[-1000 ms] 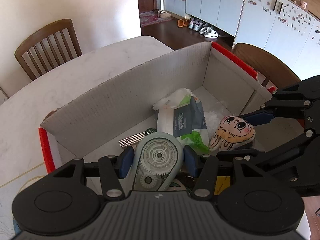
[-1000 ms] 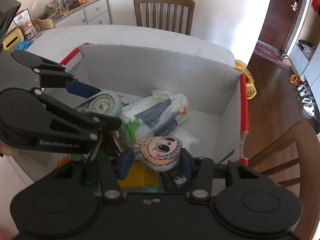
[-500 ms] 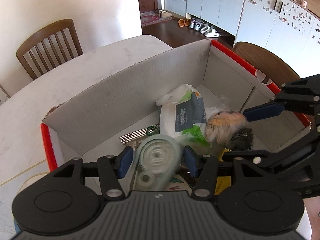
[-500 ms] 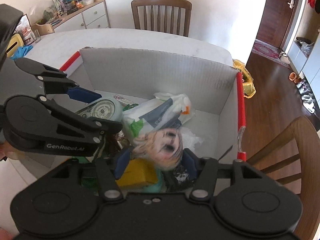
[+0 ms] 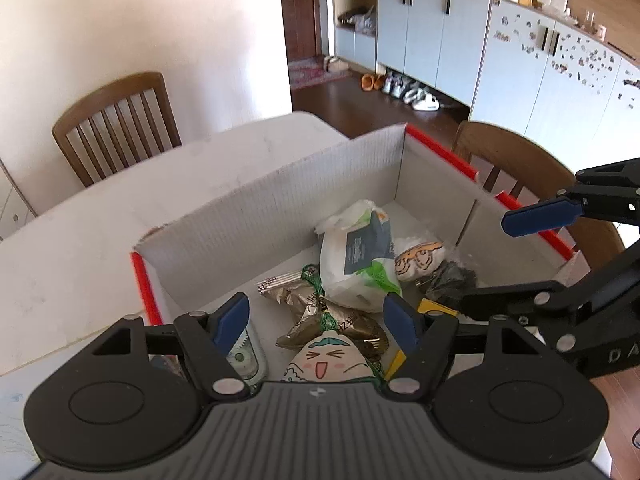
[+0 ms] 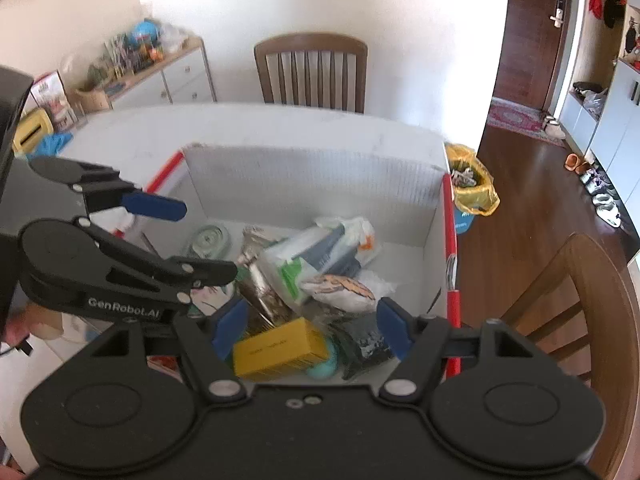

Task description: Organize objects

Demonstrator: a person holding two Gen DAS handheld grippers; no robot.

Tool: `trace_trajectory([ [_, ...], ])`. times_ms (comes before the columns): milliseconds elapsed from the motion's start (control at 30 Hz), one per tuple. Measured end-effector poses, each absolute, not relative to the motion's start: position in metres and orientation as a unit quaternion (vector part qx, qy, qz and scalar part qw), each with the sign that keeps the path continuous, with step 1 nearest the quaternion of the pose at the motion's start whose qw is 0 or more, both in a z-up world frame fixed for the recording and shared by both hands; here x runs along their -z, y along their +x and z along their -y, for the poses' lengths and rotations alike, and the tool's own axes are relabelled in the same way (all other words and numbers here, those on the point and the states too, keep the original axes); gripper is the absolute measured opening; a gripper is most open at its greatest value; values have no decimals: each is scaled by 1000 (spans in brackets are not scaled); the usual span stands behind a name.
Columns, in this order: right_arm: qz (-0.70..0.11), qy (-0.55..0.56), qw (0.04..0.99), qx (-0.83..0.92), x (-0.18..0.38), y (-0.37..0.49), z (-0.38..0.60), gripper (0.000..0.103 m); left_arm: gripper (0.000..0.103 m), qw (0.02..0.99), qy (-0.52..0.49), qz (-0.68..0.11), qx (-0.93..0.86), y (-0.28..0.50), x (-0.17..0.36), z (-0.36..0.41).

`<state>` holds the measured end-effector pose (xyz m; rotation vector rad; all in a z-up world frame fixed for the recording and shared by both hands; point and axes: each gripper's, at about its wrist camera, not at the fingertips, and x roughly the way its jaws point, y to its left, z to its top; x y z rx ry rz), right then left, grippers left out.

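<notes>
A cardboard box [image 5: 280,216] with red-taped edges stands on the white table and holds several items. My left gripper [image 5: 316,322] hovers over its near left part with its jaws opening and nothing between the pads. The pale green tape dispenser [image 5: 244,354] lies below on the box floor, beside the left finger. My right gripper [image 6: 312,322] hangs over the near right part, its jaws also opening and holding nothing. The cartoon-face pouch [image 6: 340,288] rests on the pile against a white and green wipes pack [image 6: 316,252]. A yellow box [image 6: 276,348] lies under the right gripper.
Gold foil wrappers [image 5: 320,312] and a second cartoon pouch [image 5: 328,362] lie in the box. Wooden chairs [image 5: 116,124] [image 6: 592,304] stand around the table [image 5: 80,248]. A yellow bag [image 6: 472,188] sits on the floor past the box's far corner.
The left gripper let go of the tape dispenser and the right one let go of the cartoon pouch; both dropped into the box. Both grippers opened wider and rose.
</notes>
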<state>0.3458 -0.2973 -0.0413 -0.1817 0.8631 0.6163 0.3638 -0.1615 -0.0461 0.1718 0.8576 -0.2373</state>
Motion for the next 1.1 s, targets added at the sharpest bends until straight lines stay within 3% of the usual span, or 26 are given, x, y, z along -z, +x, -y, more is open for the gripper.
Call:
trace_trajectory([
  [467,-345,-7,898,-272,-3,298,304,74,84,935,52,-329,127,312,-15,126],
  [833,-304,36,915,-265,-23,262,294,87,88,942,10,-300,150,287,-36,90],
  [933,-294,49,919,-257,-26,254,293,92,99,945,3,-291,147,281,-39,81],
  [1100,-277,69,927,-243,-29,243,294,99,103,946,1,-287,151,274,-39,69],
])
